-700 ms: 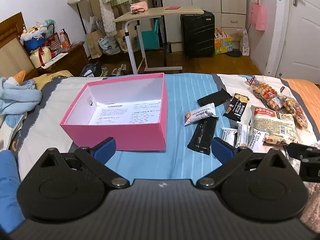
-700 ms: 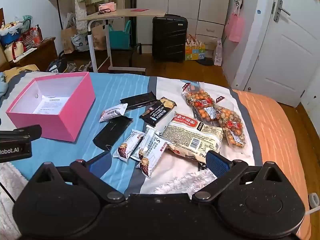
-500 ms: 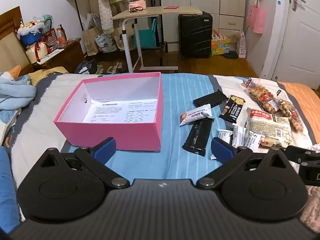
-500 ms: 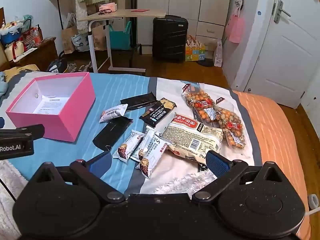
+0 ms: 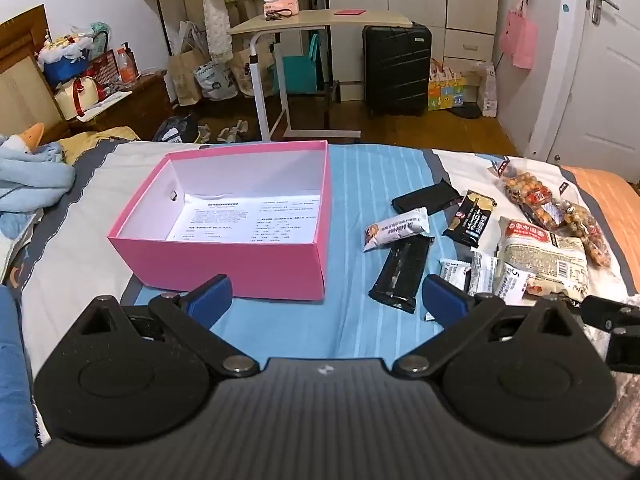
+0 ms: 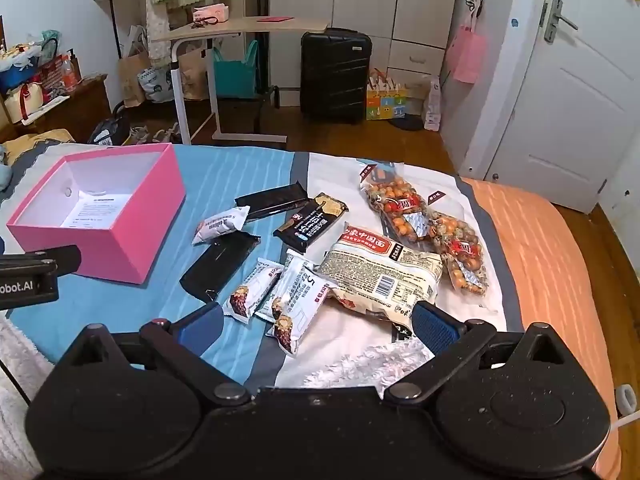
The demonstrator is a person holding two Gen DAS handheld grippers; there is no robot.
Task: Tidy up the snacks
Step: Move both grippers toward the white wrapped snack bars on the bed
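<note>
Black ribbed gripper [image 5: 326, 300], blue pads [image 5: 210, 298], silver screws.

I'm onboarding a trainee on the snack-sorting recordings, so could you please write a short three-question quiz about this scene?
1. True or false: at least one snack already lies inside the pink box.
2. Multiple choice: which packet lies closest to the pink box? A) the large noodle packet B) the white bar with the brown end C) the two bags of coated nuts
3. Short answer: what does either gripper, left or right, hold between its fingers?

Key:
1. False; only a printed sheet lies in it.
2. B
3. Nothing; both are open and empty.
</note>
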